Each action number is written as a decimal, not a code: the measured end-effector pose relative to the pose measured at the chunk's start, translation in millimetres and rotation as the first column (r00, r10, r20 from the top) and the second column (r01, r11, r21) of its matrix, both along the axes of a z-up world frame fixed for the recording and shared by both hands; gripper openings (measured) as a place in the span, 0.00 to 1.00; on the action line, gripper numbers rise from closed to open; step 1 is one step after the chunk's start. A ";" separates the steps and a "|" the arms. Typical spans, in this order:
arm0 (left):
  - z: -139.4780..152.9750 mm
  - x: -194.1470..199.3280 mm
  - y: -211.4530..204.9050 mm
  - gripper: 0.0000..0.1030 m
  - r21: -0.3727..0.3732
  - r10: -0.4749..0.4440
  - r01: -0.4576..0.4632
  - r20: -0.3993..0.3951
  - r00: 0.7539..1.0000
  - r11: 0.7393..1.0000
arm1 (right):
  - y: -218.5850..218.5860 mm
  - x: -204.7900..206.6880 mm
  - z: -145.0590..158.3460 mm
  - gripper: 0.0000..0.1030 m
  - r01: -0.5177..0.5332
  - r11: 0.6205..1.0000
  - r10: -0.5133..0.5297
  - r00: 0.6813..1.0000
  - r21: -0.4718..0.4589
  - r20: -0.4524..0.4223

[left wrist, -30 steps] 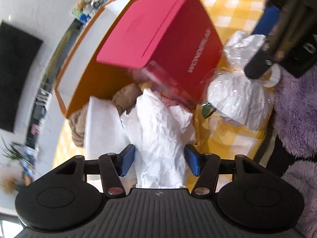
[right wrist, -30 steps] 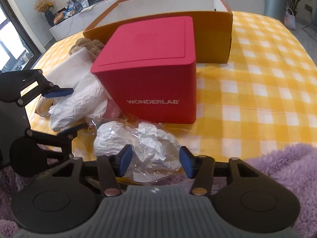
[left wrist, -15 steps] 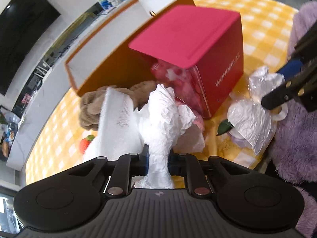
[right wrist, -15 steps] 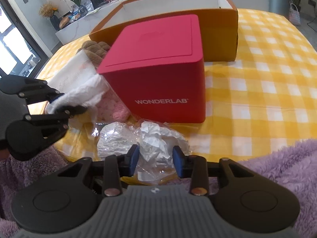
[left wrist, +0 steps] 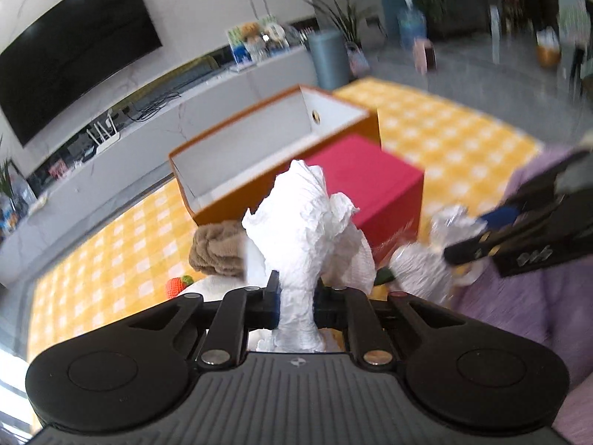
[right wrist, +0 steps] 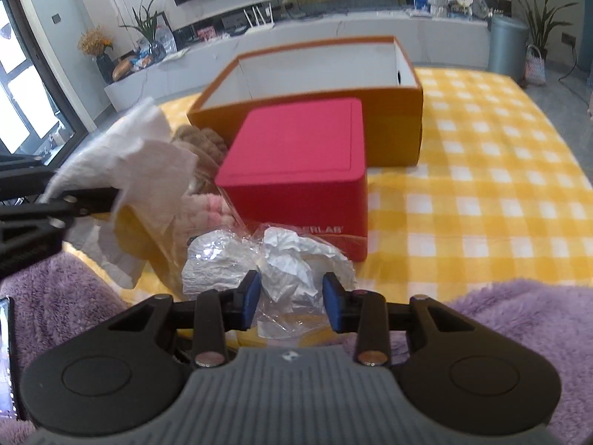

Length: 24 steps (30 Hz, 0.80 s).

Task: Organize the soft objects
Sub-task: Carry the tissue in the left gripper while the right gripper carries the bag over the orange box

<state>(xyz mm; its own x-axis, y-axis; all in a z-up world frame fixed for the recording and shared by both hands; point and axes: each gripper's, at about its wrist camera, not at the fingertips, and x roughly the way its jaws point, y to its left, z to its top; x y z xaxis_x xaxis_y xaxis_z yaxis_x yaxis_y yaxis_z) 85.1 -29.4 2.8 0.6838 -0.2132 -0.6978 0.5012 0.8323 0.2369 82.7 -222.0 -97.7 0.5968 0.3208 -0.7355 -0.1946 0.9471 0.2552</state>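
Observation:
My left gripper [left wrist: 295,306] is shut on a crumpled white paper towel [left wrist: 304,222] and holds it lifted above the table; the towel also shows in the right wrist view [right wrist: 144,163]. My right gripper [right wrist: 291,306] has closed partway, its blue pads [right wrist: 252,298] against a clear plastic bag of crumpled white paper [right wrist: 281,263] that lies on the table. An open orange box [right wrist: 315,85] with a white inside stands behind a red box [right wrist: 296,163].
A brown plush item [left wrist: 218,248], a pink fuzzy item [right wrist: 207,211] and a small orange strawberry toy [left wrist: 178,285] lie left of the red box. The yellow checked tablecloth [right wrist: 481,185] extends right. Purple fleece [right wrist: 519,315] lies along the near edge.
My left gripper closed on the white paper towel and lifted it up off the pile. My right gripper narrowed around the plastic bag.

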 end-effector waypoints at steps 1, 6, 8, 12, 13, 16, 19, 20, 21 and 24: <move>7.3 -1.0 5.1 0.14 -0.036 0.006 -0.006 -0.004 1.000 0.999 | 0.1 -1.7 3.4 0.36 0.000 1.000 0.000 1.000 -0.001 0.010; 35.6 -8.5 25.5 0.14 -0.140 0.040 -0.041 -0.008 0.999 0.989 | 2.2 -6.5 22.5 0.36 -0.006 1.000 0.006 0.998 -0.009 0.060; 42.4 -6.0 32.4 0.14 -0.171 0.062 -0.062 -0.006 0.998 0.983 | 4.2 -6.9 28.1 0.36 -0.008 1.000 0.009 0.997 -0.015 0.074; 38.2 4.5 32.6 0.15 -0.168 0.097 -0.096 0.000 0.995 0.981 | 9.1 -7.6 30.5 0.36 -0.012 1.000 0.013 0.997 -0.022 0.079; 30.0 9.6 29.9 0.15 -0.152 0.099 -0.100 -0.017 0.995 0.983 | 10.0 -7.6 29.1 0.36 -0.011 1.000 0.013 0.997 -0.023 0.075; -1.1 21.7 25.1 0.15 -0.100 0.128 -0.135 -0.073 0.989 0.986 | 12.2 -4.9 21.9 0.36 -0.010 1.000 0.011 0.998 -0.021 0.057; -36.2 34.5 25.7 0.16 -0.119 0.145 -0.168 -0.180 0.973 0.979 | 17.8 -0.6 10.3 0.36 -0.011 1.000 0.011 1.000 -0.020 0.025; -45.2 36.7 26.1 0.16 -0.123 0.152 -0.179 -0.202 0.967 0.976 | 20.4 0.0 6.2 0.36 -0.017 1.000 0.017 1.000 -0.014 0.013; -52.8 38.1 26.0 0.16 -0.127 0.156 -0.187 -0.219 0.963 0.974 | 24.7 0.9 1.2 0.36 -0.033 0.999 0.033 0.999 -0.004 -0.001; -67.9 41.3 27.1 0.17 -0.135 0.162 -0.202 -0.261 0.952 0.970 | 39.7 6.8 -14.2 0.36 -0.080 0.997 0.081 0.995 0.016 -0.051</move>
